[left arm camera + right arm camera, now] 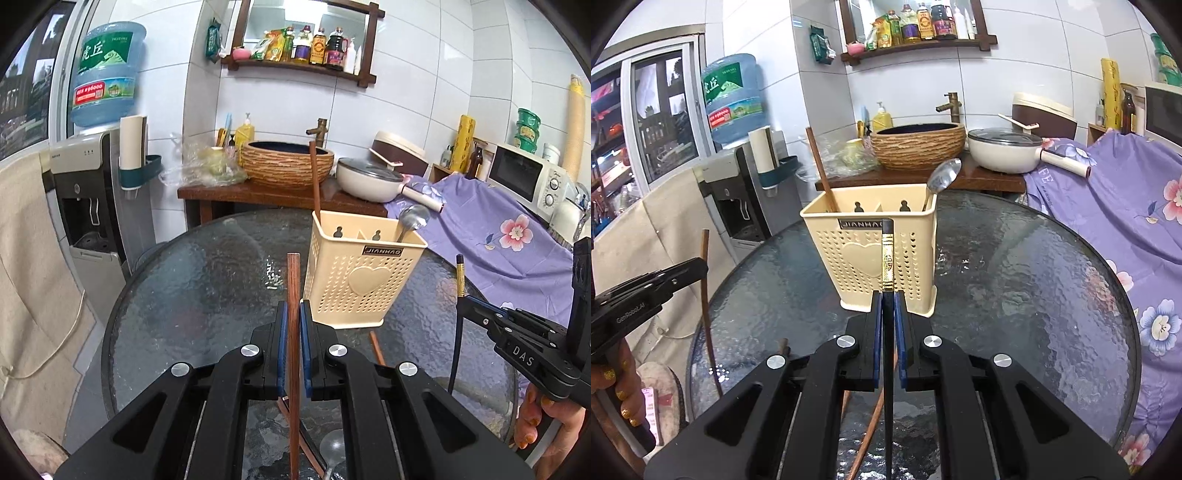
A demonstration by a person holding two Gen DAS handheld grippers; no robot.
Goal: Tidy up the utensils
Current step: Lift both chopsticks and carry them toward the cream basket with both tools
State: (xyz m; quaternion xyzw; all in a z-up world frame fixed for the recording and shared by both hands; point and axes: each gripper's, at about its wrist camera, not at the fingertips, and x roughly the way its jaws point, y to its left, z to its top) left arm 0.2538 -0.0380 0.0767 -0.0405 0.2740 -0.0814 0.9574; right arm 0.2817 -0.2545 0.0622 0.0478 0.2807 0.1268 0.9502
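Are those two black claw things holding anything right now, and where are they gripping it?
Yes. The left gripper pinches a brown wooden chopstick partway along its shaft. The right gripper pinches a black chopstick just below its gold-patterned top end.

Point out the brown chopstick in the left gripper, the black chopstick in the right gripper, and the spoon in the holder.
brown chopstick (293,280): left wrist view, upper shaft above the fingers.
black chopstick (887,258): right wrist view, gold-banded end.
spoon (945,176): right wrist view, bowl.

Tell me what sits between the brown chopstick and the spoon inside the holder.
Only the divider: brown chopstick in the left compartment, spoon in the right of the holder. Right wrist view shows it.
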